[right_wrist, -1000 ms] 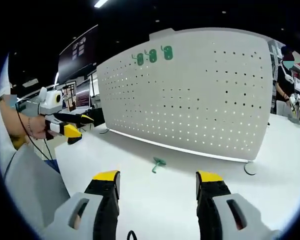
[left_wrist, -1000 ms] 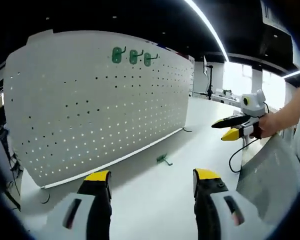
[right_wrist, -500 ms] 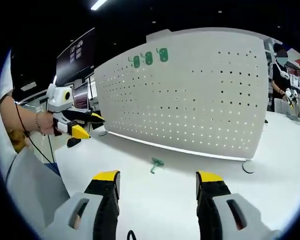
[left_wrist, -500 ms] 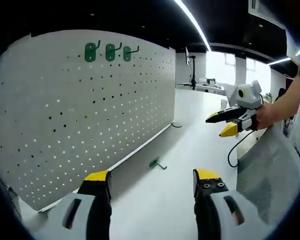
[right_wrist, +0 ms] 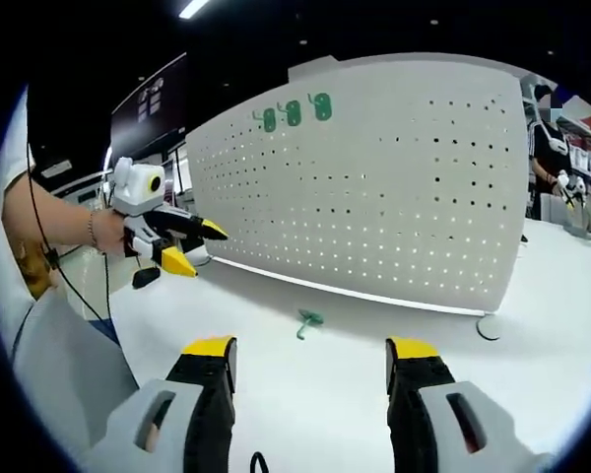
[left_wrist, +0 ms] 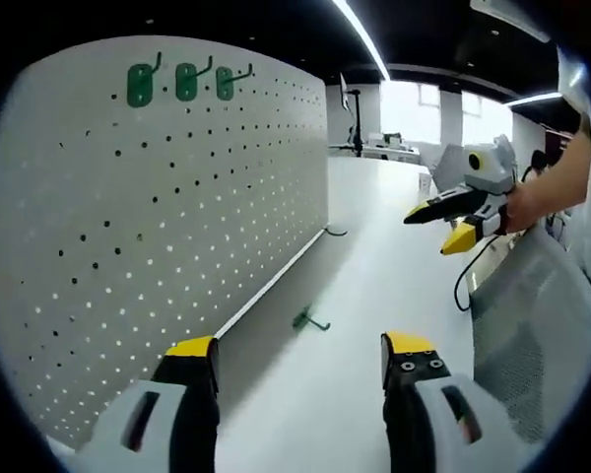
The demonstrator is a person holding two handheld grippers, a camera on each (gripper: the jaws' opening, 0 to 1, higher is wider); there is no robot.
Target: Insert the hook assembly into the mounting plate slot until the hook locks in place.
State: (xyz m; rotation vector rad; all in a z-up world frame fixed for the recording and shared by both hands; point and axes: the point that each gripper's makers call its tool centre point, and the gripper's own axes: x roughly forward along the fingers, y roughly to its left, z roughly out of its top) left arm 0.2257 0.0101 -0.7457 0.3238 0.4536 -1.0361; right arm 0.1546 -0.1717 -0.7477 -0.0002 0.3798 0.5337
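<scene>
Three green hooks (left_wrist: 177, 82) already hang in a row near the top of the white pegboard (left_wrist: 128, 227) — the mounting plate standing upright on the counter (left_wrist: 374, 286). One more green hook (left_wrist: 308, 319) lies loose on the counter, just in front of the board's lower edge, touching neither tool; the right gripper view shows it (right_wrist: 308, 321) lying between the board and the camera.

Both tools are empty. The left tool (left_wrist: 300, 357) has its jaws spread wide, well short of the hook, and shows in the right gripper view (right_wrist: 195, 246) held up in the air with its yellow tips parted. The right tool (right_wrist: 310, 357) stands open too, and in the left gripper view (left_wrist: 445, 225) it hovers above the counter, away from the board.

By my reading, the task proper has barely begun — the loose hook has not been picked up, so grasping it, carrying it to a free slot and seating it until it locks all remain.
</scene>
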